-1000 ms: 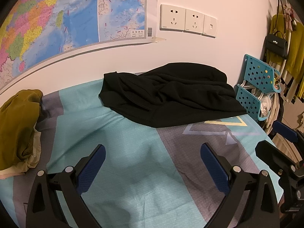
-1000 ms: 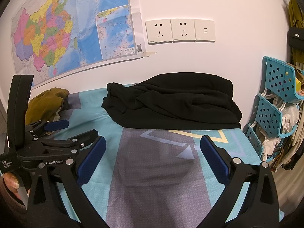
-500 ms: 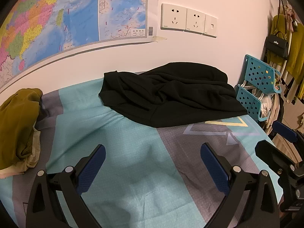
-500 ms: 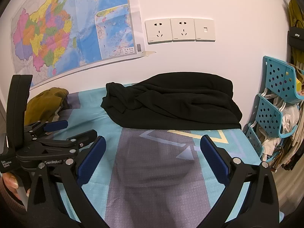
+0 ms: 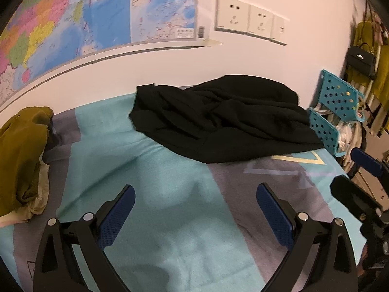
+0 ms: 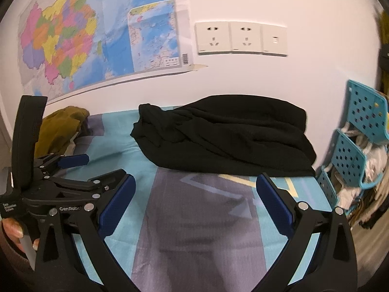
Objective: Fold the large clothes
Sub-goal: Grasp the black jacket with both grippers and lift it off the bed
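Both tools wide apart and empty above the bed.

I see the black garment bunched against the wall at the bed's far side, long axis running left-right, ahead of my left tool and right tool.

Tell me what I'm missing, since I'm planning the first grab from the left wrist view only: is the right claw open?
Observer: Yes. The right claw is open wide and empty, above the bed sheet's grey panel.
Operator: Where's the black garment from there?
Observer: The black garment lies bunched beyond the fingertips, with its near hem straight ahead.
Operator: Anything on my claw?
Observer: A hand grips the handle of the left claw.
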The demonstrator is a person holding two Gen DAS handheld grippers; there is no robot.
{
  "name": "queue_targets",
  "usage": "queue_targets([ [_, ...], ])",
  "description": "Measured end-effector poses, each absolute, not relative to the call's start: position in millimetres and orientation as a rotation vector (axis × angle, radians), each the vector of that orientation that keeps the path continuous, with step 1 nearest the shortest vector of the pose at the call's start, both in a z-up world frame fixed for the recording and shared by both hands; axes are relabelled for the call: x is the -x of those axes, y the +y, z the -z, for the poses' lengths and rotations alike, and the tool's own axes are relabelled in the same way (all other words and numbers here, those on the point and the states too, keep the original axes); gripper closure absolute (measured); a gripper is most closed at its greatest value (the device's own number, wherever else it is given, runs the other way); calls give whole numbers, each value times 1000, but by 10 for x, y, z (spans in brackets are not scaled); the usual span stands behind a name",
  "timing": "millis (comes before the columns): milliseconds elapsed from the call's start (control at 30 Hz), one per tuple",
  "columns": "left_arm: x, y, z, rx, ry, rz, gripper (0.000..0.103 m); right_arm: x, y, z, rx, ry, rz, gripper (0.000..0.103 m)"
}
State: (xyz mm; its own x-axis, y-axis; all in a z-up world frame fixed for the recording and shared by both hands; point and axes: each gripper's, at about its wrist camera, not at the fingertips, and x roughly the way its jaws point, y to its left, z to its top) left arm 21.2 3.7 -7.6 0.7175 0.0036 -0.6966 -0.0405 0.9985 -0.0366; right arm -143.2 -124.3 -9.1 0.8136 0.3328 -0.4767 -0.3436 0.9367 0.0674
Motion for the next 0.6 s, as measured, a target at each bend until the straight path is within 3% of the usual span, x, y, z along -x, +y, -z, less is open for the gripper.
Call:
queue_targets([
  [433, -694, 761, 364, 98, 837, -171, 7, 85, -422, 228, 295, 631, -468, 6],
  [600, -755, 884, 418, 102, 849, -191, 7, -450, -112, 523, 382, 736, -454, 20],
])
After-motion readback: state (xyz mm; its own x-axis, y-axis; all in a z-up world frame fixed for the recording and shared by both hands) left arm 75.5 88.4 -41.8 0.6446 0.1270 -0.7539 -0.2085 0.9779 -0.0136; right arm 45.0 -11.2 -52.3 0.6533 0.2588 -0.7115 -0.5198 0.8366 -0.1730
